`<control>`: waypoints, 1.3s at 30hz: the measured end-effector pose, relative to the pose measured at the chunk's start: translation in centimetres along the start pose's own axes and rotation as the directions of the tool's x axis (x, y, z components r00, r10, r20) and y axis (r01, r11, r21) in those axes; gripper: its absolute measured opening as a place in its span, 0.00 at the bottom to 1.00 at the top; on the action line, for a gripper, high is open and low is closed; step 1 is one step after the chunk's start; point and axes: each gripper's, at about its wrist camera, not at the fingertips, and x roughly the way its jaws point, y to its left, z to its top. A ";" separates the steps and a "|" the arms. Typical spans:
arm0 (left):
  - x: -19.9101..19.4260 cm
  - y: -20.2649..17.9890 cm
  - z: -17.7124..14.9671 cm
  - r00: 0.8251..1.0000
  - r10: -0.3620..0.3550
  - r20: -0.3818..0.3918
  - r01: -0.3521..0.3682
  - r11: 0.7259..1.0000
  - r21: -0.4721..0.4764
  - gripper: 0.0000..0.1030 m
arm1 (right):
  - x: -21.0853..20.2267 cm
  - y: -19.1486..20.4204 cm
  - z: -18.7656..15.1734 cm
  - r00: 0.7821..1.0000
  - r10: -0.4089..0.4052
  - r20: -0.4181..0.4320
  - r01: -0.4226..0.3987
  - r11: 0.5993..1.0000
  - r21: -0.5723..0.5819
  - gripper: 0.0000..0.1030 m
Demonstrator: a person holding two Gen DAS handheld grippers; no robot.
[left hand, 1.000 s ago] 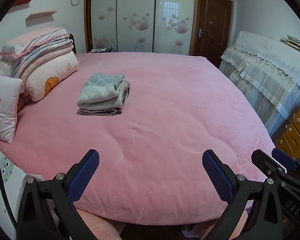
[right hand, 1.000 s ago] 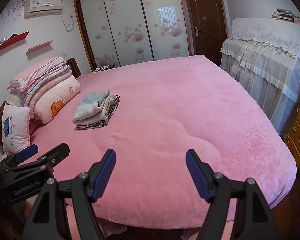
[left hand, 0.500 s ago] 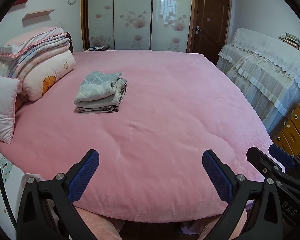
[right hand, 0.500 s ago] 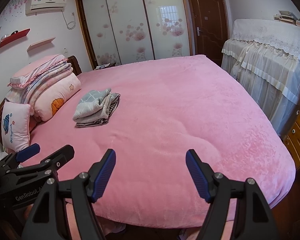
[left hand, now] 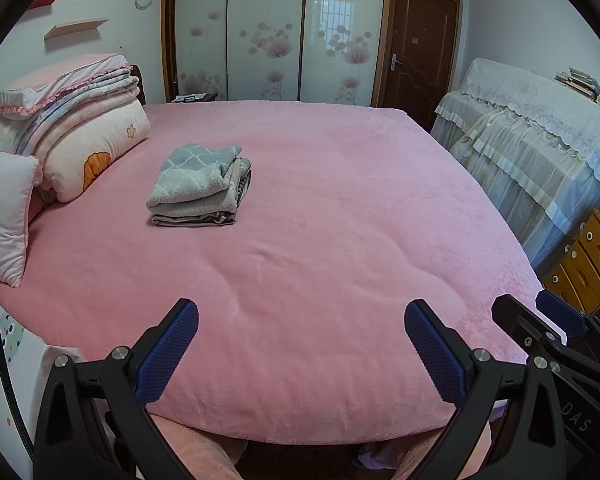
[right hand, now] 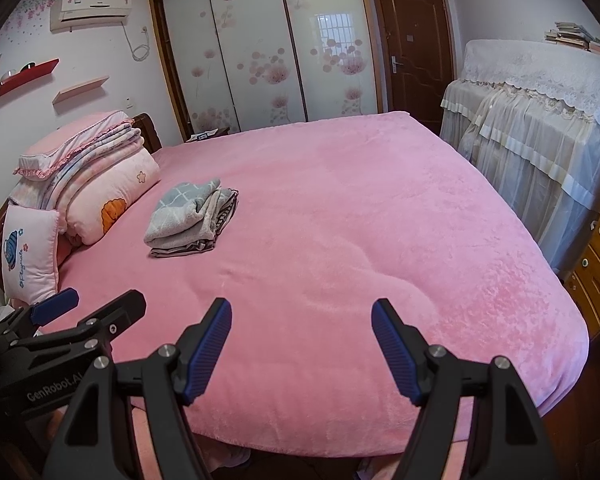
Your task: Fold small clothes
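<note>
Both tools, the left tool (left hand: 300, 344) and right tool (right hand: 302, 346), hang released and empty at the bed's (left hand: 340, 208) near edge, the folded clothes stack (left hand: 200, 186) lying well apart toward the frame's upper left, nearer the left one.

We see the folded clothes (left hand: 198, 184) on the bed (left hand: 340, 220), left of its middle, with bedding (left hand: 80, 136) and a pillow (left hand: 4, 212) further left, the wardrobe (left hand: 268, 28) behind and a draped cabinet (left hand: 540, 140) to the right
</note>
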 end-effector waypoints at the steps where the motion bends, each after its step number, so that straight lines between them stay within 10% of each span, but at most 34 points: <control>1: 0.0 0.0 0.0 1.000 0.001 0.001 -0.001 1.000 0.000 0.99 | 0.0 0.0 0.0 1.000 -0.001 0.001 0.001 1.000 -0.001 0.71; 39: -0.2 -0.1 -0.8 1.000 0.000 -0.018 0.000 1.000 -0.005 0.99 | 0.1 -0.7 -0.2 1.000 -0.006 -0.002 0.006 1.000 -0.001 0.71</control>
